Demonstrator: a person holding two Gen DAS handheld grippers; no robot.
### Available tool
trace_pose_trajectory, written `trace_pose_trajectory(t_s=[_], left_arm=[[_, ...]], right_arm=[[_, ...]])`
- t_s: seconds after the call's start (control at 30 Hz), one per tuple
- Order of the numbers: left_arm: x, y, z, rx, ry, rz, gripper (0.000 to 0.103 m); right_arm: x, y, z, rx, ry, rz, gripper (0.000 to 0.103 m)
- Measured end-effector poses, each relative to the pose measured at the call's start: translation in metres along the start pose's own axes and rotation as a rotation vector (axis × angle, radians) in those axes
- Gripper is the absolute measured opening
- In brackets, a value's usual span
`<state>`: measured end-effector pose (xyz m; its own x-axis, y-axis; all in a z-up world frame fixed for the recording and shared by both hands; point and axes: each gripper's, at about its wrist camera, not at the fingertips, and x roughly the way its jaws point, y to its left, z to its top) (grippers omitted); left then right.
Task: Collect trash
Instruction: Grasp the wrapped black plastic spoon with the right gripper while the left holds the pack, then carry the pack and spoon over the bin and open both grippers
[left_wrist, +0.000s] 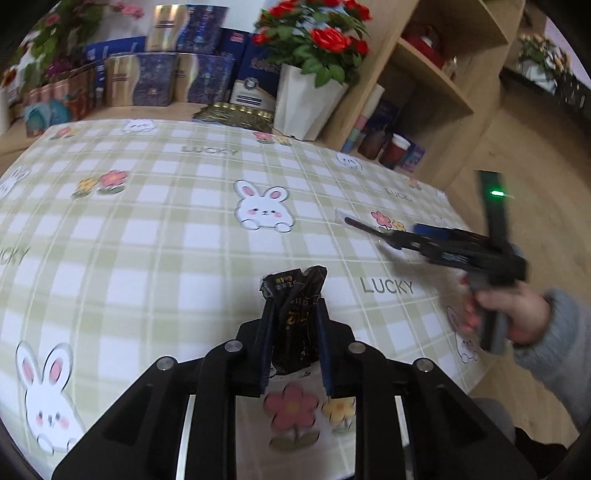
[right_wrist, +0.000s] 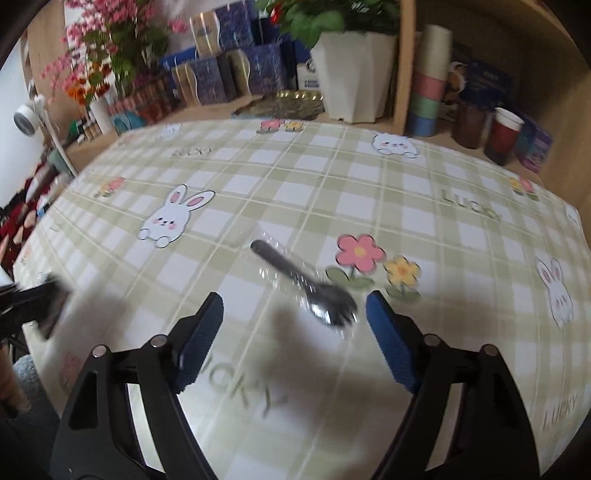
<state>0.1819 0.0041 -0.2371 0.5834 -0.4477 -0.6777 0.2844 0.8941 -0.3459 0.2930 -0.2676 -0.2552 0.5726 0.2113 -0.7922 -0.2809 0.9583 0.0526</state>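
My left gripper (left_wrist: 295, 314) is shut on a crumpled black wrapper (left_wrist: 295, 291) with gold print, held just above the green checked tablecloth (left_wrist: 166, 229). A black plastic spork in a clear wrapper (right_wrist: 306, 284) lies on the cloth (right_wrist: 424, 206) beside a pink flower print; it also shows in the left wrist view (left_wrist: 369, 227). My right gripper (right_wrist: 295, 314) is open, its blue pads either side of the spork's head, a little above the cloth. The right gripper shows from the side in the left wrist view (left_wrist: 424, 240), held in a hand.
A white pot of red roses (left_wrist: 306, 99) and several blue and gold boxes (left_wrist: 155, 77) stand at the table's back. A wooden shelf (right_wrist: 406, 66) with stacked paper cups (right_wrist: 430, 81) and a red cup (right_wrist: 504, 133) is at the right. A gold tray (right_wrist: 284, 103) lies by the pot.
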Motion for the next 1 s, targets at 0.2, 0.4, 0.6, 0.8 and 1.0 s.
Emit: trace_pose_trajectory(t_s=[0.2, 0.4, 0.6, 0.8, 1.0], left_arm=[[-0.028, 0.016, -0.008, -0.018, -0.021, 0.029, 0.021], [-0.045, 0.025, -0.009, -0.073, -0.064, 0.023, 0.021], [-0.047, 0.013, -0.014, -0.054, -0.049, 0.004, 0.021], [-0.057, 0.005, -0.022, -0.062, -0.047, -0.02, 0.021], [-0.074, -0.004, -0.029, -0.057, -0.05, -0.022, 0.021]], right_arm=[[0.028, -0.001, 0.015, -0.008, 0.03, -0.002, 0.078], [0.036, 0.009, 0.012, -0.046, 0.068, -0.016, 0.074], [0.025, 0.025, 0.004, -0.101, 0.083, 0.027, 0.033], [0.001, 0.043, -0.016, -0.088, 0.047, 0.069, 0.019], [-0.041, 0.062, -0.032, -0.052, -0.039, 0.112, 0.016]])
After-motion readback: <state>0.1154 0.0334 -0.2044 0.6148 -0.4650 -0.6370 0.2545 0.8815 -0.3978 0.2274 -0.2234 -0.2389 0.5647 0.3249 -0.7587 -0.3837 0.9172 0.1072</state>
